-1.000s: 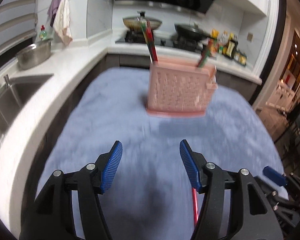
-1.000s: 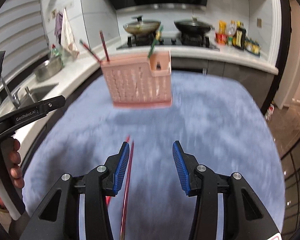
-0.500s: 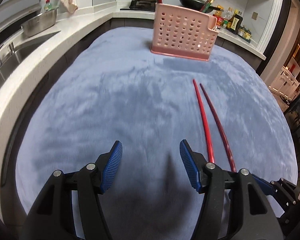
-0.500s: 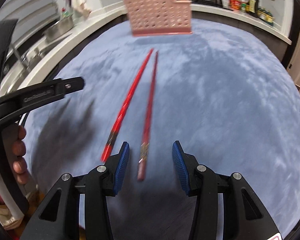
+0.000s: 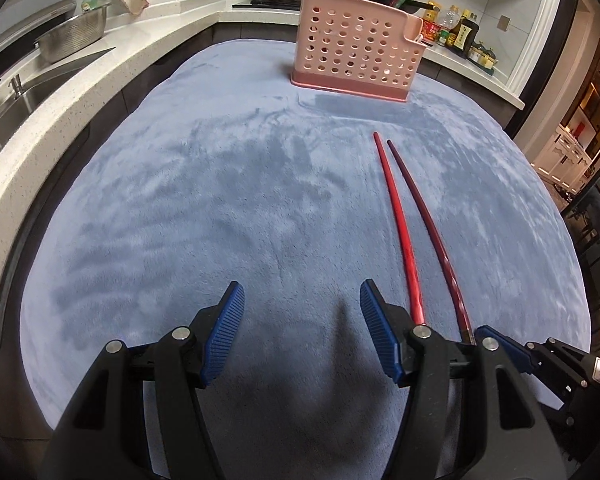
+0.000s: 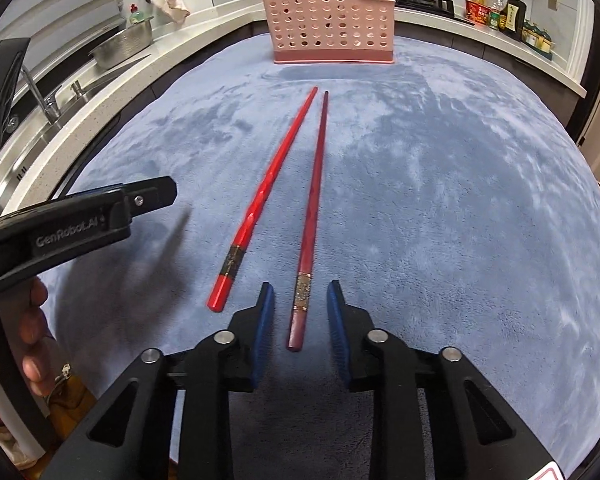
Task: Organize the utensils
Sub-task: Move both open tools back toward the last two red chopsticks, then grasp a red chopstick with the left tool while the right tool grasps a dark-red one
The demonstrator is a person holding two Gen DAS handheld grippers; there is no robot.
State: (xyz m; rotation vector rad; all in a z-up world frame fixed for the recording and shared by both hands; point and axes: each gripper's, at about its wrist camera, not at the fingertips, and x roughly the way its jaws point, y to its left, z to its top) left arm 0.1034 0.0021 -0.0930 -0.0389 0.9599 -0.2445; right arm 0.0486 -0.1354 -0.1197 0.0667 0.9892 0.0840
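Left wrist view
- Left tongs: I hold them open and empty, low over the near part of the bench.
- Bench: covered in blue-grey plush cloth.
- Bright red chopstick: lying flat, right of centre, thin tip toward the far edge; its butt end runs behind my right blue pad.
- Dark red chopstick: just beside the bright one on its right, tips close, butts spread a little.
- Pink holder: perforated, upright near the far edge, with chopsticks standing in it.
- Right tongs: only a side sliver at the near right corner; I cannot tell their state here.

Right wrist view
- Right tongs: open, not gripping; the blue pads flank the butt of the dark red chopstick, with a gap on each side.
- Bright red chopstick: left of it, outside the pads.
- Pink holder: at the far edge, straight ahead.
- Left tongs: seen side-on above the near left edge.
- Steel bowl: on the counter by the sink, off the bench.
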